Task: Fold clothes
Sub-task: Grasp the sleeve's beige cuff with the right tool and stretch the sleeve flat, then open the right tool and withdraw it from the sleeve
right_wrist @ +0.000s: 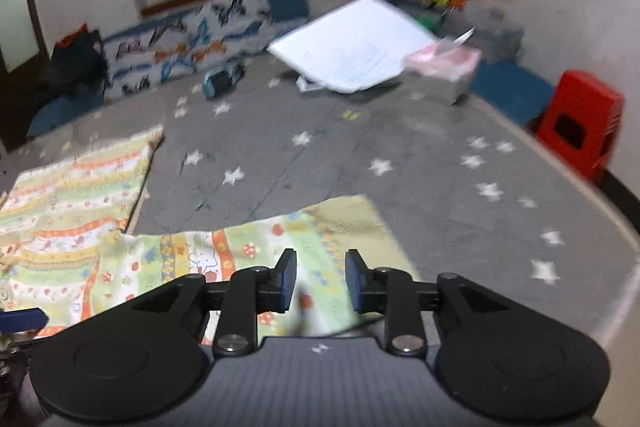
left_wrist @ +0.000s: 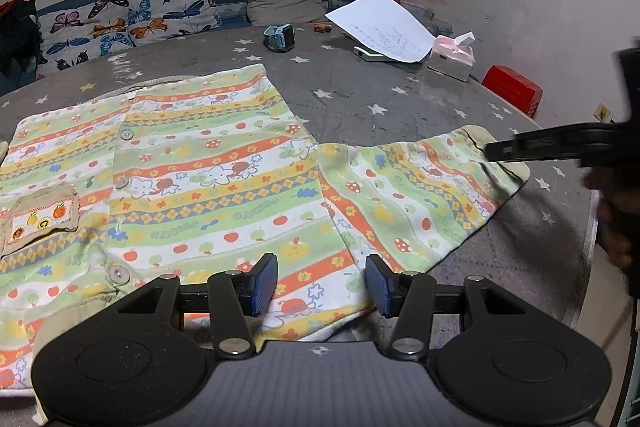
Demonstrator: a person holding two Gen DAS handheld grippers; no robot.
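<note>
Lying flat on the grey star-patterned mat (left_wrist: 400, 95), the striped child's shirt (left_wrist: 208, 163) fills the near left of the left wrist view, front up, with its buttons and a beige chest pocket (left_wrist: 38, 217) showing. Its sleeve (left_wrist: 416, 195) stretches out to the right, cuff (left_wrist: 496, 147) at the far right end.

Judging the step in hand to be the sleeve fold, you should take the sleeve close to the cuff, lift only enough to clear the mat, and carry it left across the body so the crease falls along the shoulder seam. Keep the shirt body pinned or undisturbed while you do it, and smooth the rumpled cloth near the armpit first.

Your left gripper (left_wrist: 322, 281) hovers low over the near hem by the armpit, jaws spread wide, holding nothing. Your right gripper (right_wrist: 320, 281) sits over the sleeve just short of the cuff, jaws parted with cloth visible between them but not pinched; its view is blurred. In the left wrist view it reaches in from the right, fingers level with the cuff.

Beyond, a white paper sheet (left_wrist: 380, 27), tissue box (left_wrist: 452, 57) and red stool (left_wrist: 514, 89) stand well apart from the work.
</note>
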